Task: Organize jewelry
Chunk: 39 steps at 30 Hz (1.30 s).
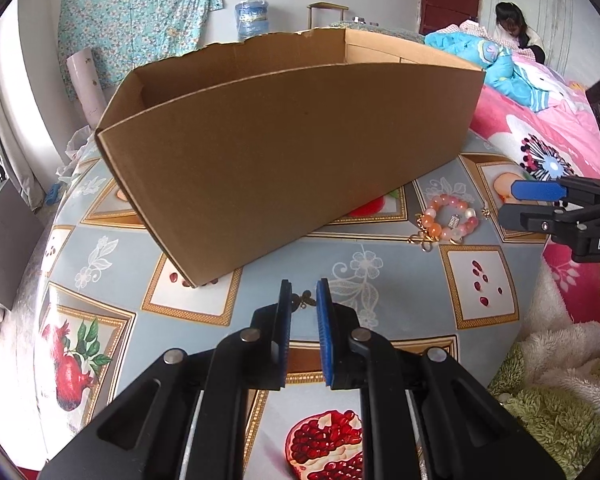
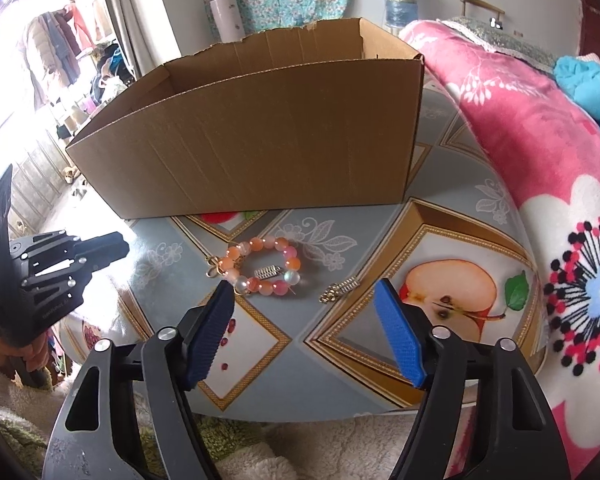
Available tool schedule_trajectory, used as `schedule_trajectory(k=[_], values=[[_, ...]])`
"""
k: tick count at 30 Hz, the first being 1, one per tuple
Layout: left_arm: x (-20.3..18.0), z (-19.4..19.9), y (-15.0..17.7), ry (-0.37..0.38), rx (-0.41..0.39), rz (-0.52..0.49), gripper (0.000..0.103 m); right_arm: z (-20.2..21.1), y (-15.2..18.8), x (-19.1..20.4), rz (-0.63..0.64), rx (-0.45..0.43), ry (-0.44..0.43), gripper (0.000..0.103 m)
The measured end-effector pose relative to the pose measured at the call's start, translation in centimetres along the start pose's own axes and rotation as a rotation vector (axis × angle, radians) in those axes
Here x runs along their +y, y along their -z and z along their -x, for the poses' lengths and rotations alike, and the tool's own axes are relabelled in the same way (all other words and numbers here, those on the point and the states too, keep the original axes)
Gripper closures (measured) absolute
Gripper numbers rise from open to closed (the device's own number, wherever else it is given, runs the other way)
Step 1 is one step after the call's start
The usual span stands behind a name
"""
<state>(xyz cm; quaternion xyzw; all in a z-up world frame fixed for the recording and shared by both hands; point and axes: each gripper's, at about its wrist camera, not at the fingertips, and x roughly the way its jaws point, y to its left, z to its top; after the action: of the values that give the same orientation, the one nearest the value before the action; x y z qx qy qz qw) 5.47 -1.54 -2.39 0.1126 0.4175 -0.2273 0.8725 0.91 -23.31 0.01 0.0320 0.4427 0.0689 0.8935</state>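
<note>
Since my right gripper (image 2: pixel 304 300) hangs wide open and empty just short of the beaded bracelet (image 2: pixel 266 266) lying on the tablecloth before the cardboard box (image 2: pixel 260 132), I'd pinch one side; light, floppy, slippery beads.

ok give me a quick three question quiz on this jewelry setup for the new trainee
1. True or false: the bead bracelet lies inside the cardboard box.
2. The right claw is: a) open with nothing between its fingers, b) shut on the bracelet, c) shut on the box rim.
3. In the right wrist view, on which side of the bracelet does the small gold trinket lie?

Key
1. False: it lies on the table, in front of the box.
2. a
3. On its right, apart from it.
</note>
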Motion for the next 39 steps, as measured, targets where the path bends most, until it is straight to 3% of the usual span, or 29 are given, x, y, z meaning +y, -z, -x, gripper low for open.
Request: schedule_trajectory(k=[6,25,39], values=[[0.7,-0.2,0.5,0.011,0.017,0.04,0.091,-0.8,-0.2,-0.9,0.037,0.043,0.046,0.055],[1.0,-0.5,0.4,0.015,0.047,0.048,0.091,-3.0,-1.1,-1.2,0.234,0.096,0.019,0.072],[1.2,-0.5,0.6,0.018,0.048,0.055,0.091,-3.2,-0.8,-1.4,0.28,0.096,-0.03,0.087]])
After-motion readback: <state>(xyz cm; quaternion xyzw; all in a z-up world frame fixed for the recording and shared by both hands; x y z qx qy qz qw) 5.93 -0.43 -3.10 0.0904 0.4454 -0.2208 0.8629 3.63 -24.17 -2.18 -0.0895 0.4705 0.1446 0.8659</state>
